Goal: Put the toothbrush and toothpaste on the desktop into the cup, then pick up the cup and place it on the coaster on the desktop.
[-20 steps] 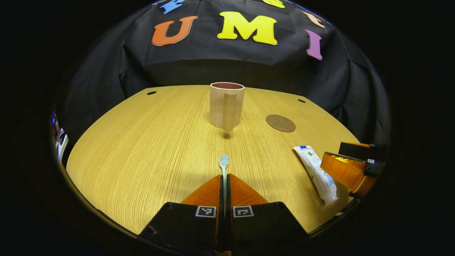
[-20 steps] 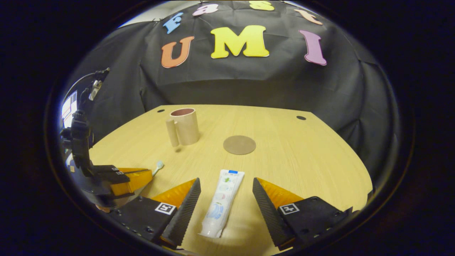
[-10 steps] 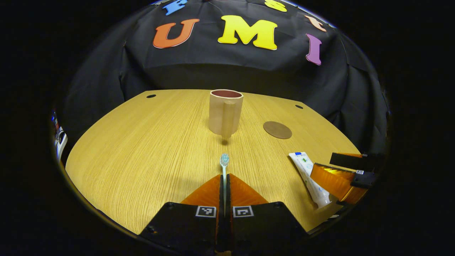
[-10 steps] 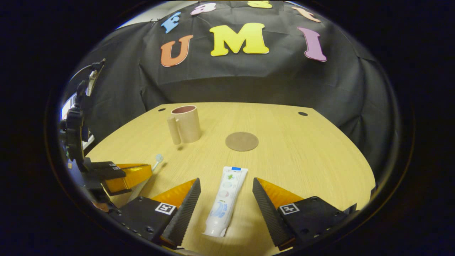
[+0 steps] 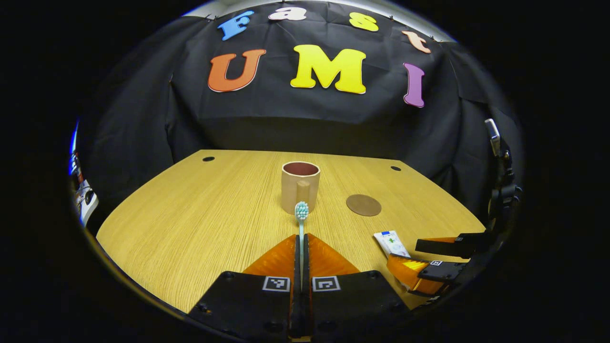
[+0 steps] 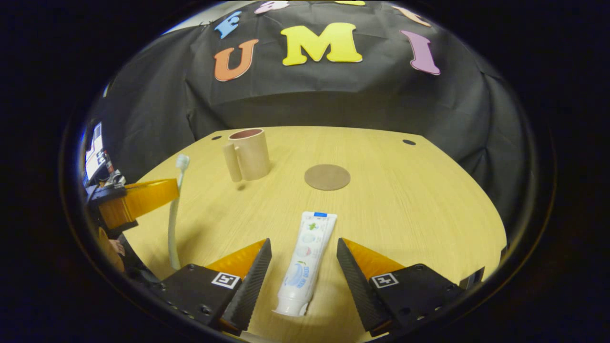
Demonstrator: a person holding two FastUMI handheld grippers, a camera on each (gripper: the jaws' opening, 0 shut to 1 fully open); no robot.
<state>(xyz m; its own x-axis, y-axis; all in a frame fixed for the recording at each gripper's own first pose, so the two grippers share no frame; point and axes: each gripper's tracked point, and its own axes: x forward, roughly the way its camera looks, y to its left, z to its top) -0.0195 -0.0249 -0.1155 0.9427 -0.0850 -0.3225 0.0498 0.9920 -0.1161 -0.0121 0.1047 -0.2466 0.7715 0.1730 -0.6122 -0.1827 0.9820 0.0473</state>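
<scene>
My left gripper (image 5: 301, 237) is shut on a pale toothbrush (image 5: 301, 214), lifted off the desk with its bristle head pointing forward at the cup (image 5: 299, 186). From the right gripper view the toothbrush (image 6: 175, 209) hangs nearly upright in the left gripper (image 6: 143, 200). The tan cup (image 6: 248, 153), handle toward me, stands at the back of the wooden desk (image 6: 405, 200). A white toothpaste tube (image 6: 305, 259) lies flat between the open fingers of my right gripper (image 6: 303, 244), untouched. In the left gripper view the tube's end (image 5: 391, 242) shows by the right gripper (image 5: 431, 262). The round brown coaster (image 6: 327, 176) lies right of the cup.
Black cloth walls close the back and sides of the desk. Two small cable holes (image 6: 408, 142) sit near the desk's far corners. Some equipment (image 6: 97, 157) stands past the left edge. A bare stretch of wood lies between cup, coaster and tube.
The left gripper has risen and tilted up, lifting the toothbrush off the desk. The right gripper has crept forward along the toothpaste, still open.
</scene>
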